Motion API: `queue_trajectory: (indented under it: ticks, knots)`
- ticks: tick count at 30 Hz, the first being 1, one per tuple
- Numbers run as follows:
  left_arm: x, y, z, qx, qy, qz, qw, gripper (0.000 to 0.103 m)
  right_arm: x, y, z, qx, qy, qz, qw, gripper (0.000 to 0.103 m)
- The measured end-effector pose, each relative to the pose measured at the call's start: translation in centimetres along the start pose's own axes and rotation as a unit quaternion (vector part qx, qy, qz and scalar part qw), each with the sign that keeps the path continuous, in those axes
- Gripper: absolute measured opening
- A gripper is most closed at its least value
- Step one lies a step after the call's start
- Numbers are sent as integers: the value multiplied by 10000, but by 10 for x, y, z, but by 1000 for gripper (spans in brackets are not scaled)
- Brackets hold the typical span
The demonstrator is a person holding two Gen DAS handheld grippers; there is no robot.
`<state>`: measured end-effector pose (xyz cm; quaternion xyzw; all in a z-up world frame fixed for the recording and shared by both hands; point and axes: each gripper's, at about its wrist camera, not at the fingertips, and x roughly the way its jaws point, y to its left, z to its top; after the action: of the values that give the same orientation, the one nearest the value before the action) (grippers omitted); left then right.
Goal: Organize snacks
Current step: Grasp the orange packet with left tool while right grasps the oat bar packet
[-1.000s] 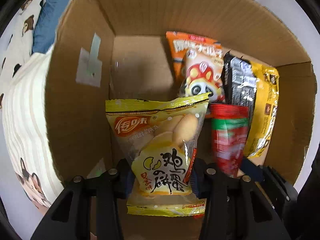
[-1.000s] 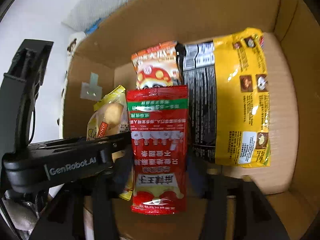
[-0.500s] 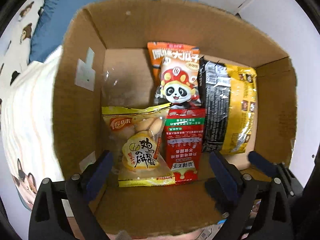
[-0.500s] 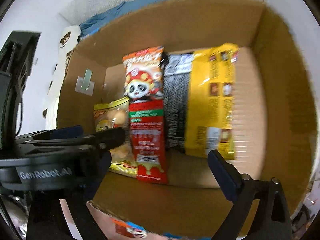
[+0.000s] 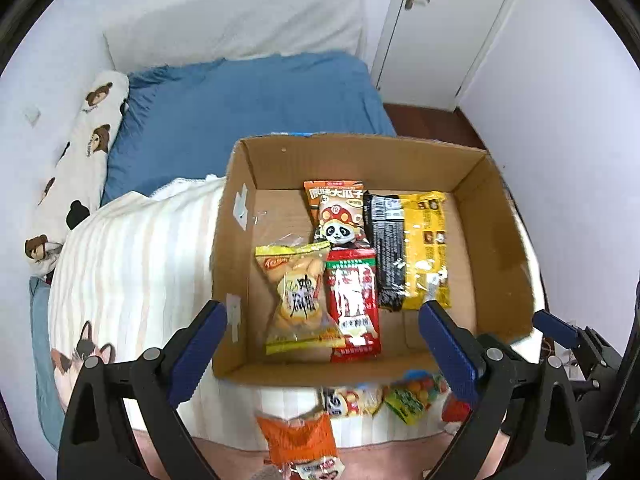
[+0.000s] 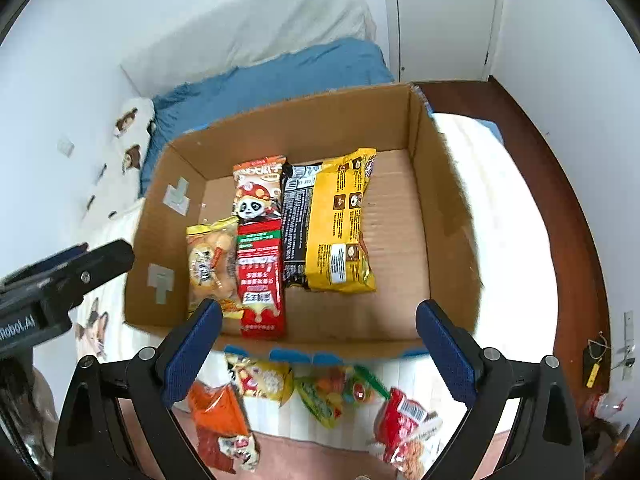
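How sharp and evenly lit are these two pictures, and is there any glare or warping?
Left wrist view: cardboard box fairly sharp, loose snacks in front of it smeared, glare on the yellow-black packet. Right wrist view: box right wall motion-blurred. Both: strong fisheye bending, dark corners, soft even light.

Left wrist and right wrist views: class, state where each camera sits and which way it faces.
Left wrist: on the left tongs, facing steeply down into the box; its own open fingers show.
Right wrist: on the right tongs, facing down likewise; own open fingers plus the left tongs.
Shared: box, red packet.
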<state>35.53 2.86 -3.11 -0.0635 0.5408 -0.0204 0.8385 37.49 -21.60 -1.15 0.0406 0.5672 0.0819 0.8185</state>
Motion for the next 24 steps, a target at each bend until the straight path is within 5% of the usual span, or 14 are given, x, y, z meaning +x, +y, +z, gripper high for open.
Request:
queue_trajectory:
  ticks: [9, 14, 18, 24]
  knots:
    - [-42, -8, -59, 19, -352, -132, 9993, 98, -38, -9, -48, 122, 55, 424, 9990, 99]
    - [-23, -18, -106, 701, -183, 352, 9968, 98, -20, -32, -84, 247, 443, 312, 9982, 99]
    - [34, -25, -152, 1721, 545, 857, 9798, 98, -3, -57, -114, 316, 720, -28, 9969, 99]
    - [116, -33, -190, 2879, 1417, 1363, 9372, 98, 28, -83, -145, 77, 1240, -596, 9905, 99]
